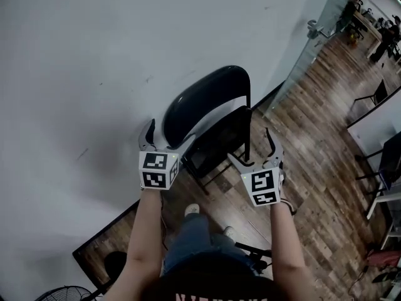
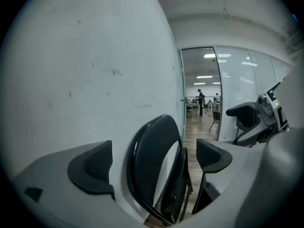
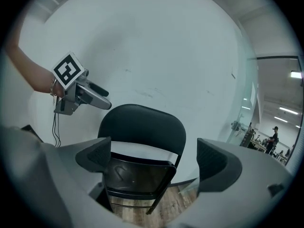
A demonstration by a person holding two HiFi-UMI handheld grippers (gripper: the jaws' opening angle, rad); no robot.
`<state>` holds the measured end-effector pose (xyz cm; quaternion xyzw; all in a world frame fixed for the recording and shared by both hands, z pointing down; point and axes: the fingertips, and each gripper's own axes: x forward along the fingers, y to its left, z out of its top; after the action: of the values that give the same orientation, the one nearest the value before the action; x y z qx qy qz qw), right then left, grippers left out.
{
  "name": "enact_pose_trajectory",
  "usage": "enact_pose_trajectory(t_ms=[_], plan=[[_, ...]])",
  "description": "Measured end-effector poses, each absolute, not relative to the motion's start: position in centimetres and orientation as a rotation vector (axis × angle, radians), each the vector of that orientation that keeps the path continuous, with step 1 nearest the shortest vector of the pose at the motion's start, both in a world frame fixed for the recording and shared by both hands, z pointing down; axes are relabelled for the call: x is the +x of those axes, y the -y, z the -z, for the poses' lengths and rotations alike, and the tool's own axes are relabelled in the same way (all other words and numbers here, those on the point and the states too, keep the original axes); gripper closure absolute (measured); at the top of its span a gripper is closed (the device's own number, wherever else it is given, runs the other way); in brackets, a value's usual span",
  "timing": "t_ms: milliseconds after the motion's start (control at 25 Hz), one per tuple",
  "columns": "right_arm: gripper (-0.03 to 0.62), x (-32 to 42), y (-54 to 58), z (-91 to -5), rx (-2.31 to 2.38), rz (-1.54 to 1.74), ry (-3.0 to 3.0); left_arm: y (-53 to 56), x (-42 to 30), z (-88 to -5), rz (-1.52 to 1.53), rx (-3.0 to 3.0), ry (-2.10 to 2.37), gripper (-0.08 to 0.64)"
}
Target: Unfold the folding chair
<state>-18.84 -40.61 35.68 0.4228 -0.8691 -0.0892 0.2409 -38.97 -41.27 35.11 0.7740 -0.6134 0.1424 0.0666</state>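
A black folding chair (image 1: 210,115) stands folded flat, leaning against the white wall. Its rounded backrest (image 1: 203,96) is on top and its seat (image 1: 219,140) hangs upright below. My left gripper (image 1: 156,138) is open, just left of the backrest's lower edge, not touching it. My right gripper (image 1: 260,150) is open too, close to the right of the seat. In the left gripper view the chair (image 2: 159,167) shows edge-on between the jaws. In the right gripper view the chair (image 3: 142,151) faces me, with the left gripper (image 3: 76,91) at the upper left.
A white wall (image 1: 113,49) is behind the chair, and the floor (image 1: 313,149) is wood. A glass partition (image 1: 313,42) runs off to the right. Other black chairs (image 1: 388,162) stand at the far right, and a fan (image 1: 62,291) sits at the bottom left. People stand far off in the office.
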Motion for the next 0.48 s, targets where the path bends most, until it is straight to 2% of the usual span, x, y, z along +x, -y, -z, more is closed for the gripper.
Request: enact_pose_trajectory(t_ms=[200, 480], plan=[[0.051, -20.8, 42.5, -38.3, 1.195, 0.106, 2.378, 43.9, -40.0, -40.1, -0.479, 2.241, 1.644, 0.037], [0.052, -23.2, 44.2, -43.0, 1.198, -0.020, 2.342, 46.2, -42.2, -43.9, -0.520, 2.153, 1.576, 0.216]])
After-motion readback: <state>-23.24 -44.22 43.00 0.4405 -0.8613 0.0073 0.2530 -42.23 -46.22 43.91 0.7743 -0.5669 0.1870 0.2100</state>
